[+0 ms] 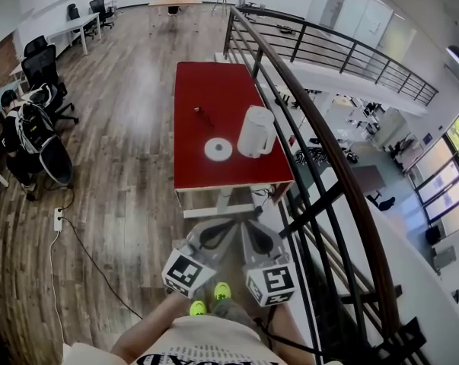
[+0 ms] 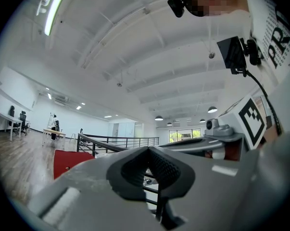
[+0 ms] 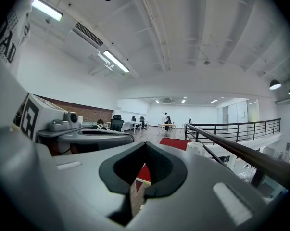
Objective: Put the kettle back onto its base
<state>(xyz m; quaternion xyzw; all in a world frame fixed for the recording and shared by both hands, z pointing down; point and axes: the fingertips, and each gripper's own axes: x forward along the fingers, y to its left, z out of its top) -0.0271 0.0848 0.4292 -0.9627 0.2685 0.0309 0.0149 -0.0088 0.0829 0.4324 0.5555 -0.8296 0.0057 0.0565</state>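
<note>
Ahead, white kettle (image 1: 256,131) upright just beside round base (image 1: 218,149), on red table (image 1: 206,90)

Open wooden floor (image 1: 130,158) from the left gripper (image 1: 214,233) and the right gripper (image 1: 253,236) up to the near edge of the red table (image 1: 214,90). Bare top along the table's left edge and across its far end. Blocked near the right edge by the white kettle (image 1: 256,131), upright, with the round base (image 1: 218,149) just to its left and a small dark item (image 1: 201,112) towards the middle. Hemmed in all along the right edge by the black railing (image 1: 320,139). Office chairs (image 1: 43,74) well apart, far left.
</note>
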